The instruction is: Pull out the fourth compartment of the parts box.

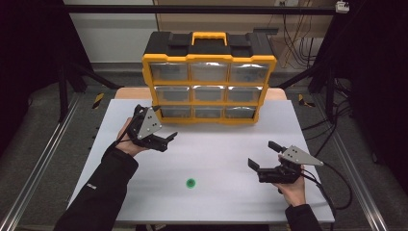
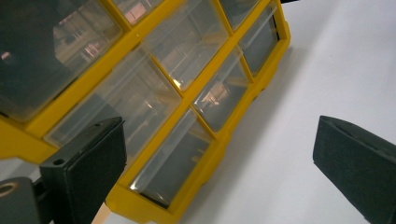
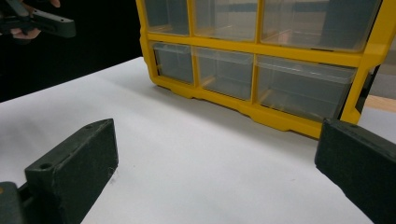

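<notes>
The high view looks forward and down from the person's side, taking in the whole white table (image 1: 216, 192) with the yellow drawer cabinet (image 1: 209, 89) at its far edge. The left gripper view sits close to the cabinet (image 2: 140, 107), rolled so its drawers run diagonally. The right gripper view looks low across the table (image 3: 196, 154) at the cabinet (image 3: 261, 60) from farther back. All three share its lower drawers.

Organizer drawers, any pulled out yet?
All shut. The nine clear drawers sit flush in the yellow organizer. Left gripper is open near the bottom-left drawer, not touching it.
</notes>
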Tool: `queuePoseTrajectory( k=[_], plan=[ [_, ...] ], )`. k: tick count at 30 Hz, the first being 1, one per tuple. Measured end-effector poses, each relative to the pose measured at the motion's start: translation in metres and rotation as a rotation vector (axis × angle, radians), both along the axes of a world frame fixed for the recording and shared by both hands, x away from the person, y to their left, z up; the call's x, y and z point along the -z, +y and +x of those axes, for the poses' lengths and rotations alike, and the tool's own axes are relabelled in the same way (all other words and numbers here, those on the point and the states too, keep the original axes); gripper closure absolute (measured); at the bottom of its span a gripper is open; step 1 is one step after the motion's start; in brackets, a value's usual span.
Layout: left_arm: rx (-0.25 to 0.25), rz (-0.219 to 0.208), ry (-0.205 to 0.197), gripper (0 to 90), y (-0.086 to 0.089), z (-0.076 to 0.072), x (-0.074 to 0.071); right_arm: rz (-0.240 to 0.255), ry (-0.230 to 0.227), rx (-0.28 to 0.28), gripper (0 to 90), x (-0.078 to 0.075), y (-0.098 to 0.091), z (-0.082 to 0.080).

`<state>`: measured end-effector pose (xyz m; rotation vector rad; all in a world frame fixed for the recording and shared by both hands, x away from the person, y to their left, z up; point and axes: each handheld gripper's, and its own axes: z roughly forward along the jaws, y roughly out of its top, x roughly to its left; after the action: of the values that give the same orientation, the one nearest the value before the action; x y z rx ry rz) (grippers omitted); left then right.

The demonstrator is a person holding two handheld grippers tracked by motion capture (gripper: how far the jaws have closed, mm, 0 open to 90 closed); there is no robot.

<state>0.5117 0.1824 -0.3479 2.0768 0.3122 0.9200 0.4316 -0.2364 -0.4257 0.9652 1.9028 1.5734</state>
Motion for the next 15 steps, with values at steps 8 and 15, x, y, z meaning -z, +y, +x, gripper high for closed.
queuePoseTrajectory(
  k=[8, 15],
  plan=[
    [0.034, 0.043, -0.06, 1.9, -0.007, 0.013, -0.007, 0.003, 0.005, 0.005, 0.0, 0.001, 0.001, 0.0],
    [0.027, 0.131, -0.116, 2.0, -0.016, 0.027, -0.008, 0.005, 0.003, 0.006, 0.0, 0.0, 0.0, 0.0]
  ],
)
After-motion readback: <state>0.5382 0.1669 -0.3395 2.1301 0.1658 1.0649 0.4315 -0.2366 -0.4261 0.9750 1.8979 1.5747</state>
